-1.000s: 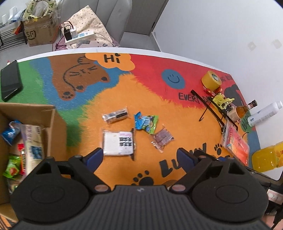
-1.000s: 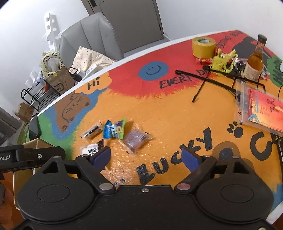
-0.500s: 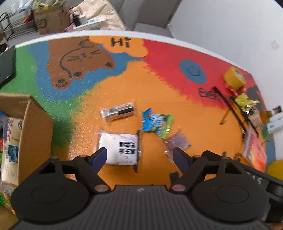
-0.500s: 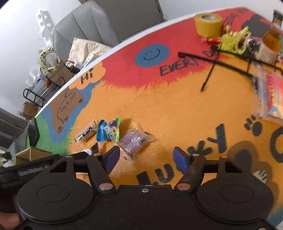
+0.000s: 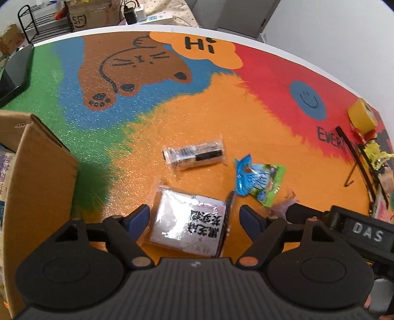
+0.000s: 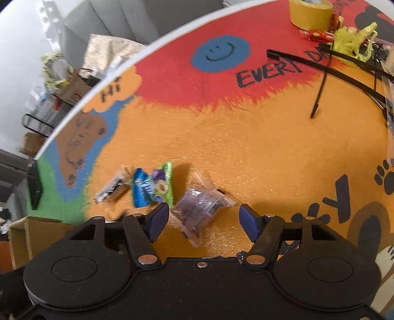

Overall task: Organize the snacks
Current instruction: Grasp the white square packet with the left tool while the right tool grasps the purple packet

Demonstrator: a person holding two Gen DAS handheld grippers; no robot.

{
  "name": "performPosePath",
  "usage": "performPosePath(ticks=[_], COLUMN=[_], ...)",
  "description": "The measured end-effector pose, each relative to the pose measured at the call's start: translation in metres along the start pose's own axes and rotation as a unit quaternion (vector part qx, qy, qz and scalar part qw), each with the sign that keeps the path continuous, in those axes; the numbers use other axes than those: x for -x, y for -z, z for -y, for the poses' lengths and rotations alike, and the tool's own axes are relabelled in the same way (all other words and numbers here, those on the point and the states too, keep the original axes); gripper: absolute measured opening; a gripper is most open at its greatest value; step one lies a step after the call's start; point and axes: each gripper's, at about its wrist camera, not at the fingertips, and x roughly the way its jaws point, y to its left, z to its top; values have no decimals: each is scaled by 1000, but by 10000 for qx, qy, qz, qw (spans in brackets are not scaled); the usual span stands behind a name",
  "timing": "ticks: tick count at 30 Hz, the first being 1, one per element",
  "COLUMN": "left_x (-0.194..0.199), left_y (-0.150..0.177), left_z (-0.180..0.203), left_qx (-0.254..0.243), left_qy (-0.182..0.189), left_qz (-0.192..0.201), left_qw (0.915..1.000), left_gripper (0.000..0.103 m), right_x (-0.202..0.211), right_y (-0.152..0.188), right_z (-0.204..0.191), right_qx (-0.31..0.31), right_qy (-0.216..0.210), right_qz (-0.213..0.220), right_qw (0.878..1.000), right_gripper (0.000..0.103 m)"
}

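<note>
A white packet with black print (image 5: 177, 216) lies flat on the orange mat. My left gripper (image 5: 194, 213) straddles it; the jaws are closing, and both pads still stand clear of its edges. A clear packet of purple sweets (image 6: 197, 204) lies between the blue pads of my right gripper (image 6: 204, 210), which do not touch it. A clear tube-shaped packet (image 5: 194, 156) (image 6: 112, 189) and a blue-green packet (image 5: 258, 182) (image 6: 152, 188) lie just beyond. An open cardboard box (image 5: 37, 172) (image 6: 32, 233) with snacks in it stands at the left.
The right tool's black housing (image 5: 357, 231) sits close to my left gripper's right finger. A yellow tape roll (image 6: 310, 12), a yellow-green wrapper (image 6: 354, 41) and black rods (image 6: 327, 66) crowd the far right. A dark phone (image 5: 14, 71) lies at the left edge.
Both grippers have come down toward the mat and their jaws have narrowed. The left now frames the white packet, the right the purple one. No snack has moved.
</note>
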Motion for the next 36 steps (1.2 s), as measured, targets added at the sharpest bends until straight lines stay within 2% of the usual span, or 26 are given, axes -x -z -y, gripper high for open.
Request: performPosePath(ticks=[3, 5, 7, 10, 23, 25, 36], left_x=[-1, 0, 1, 5, 35, 41, 73], left_y=[0, 0, 2, 4, 23, 27, 39], left_z=[0, -2, -3, -1, 0, 1, -8], left_qx=[-9, -2, -3, -99, -247, -306, -492], left_qy=[-149, -184, -188, -226, -97, -88, -115], left_qz=[-4, 8, 28, 70, -137, -140, -43], left_qw=[9999, 9998, 9998, 9997, 9996, 9994, 9987], left_gripper=[68, 64, 62, 55, 52, 52, 52], right_x=[-7, -11, -13, -10, 19, 22, 37], right_y=[0, 0, 2, 7, 35, 39, 55], right_z=[-6, -8, -13, -16, -11, -9, -3], right_qx=[69, 103, 249, 374, 427, 417, 216], right_qy=[80, 99, 137, 286, -89, -161, -154], right_qz=[-77, -136, -195, -134, -31, -39, 267], right_qw=[9999, 9998, 9994, 9988, 9990, 9990, 9993], right_gripper=[63, 55, 39, 31, 13, 0, 0])
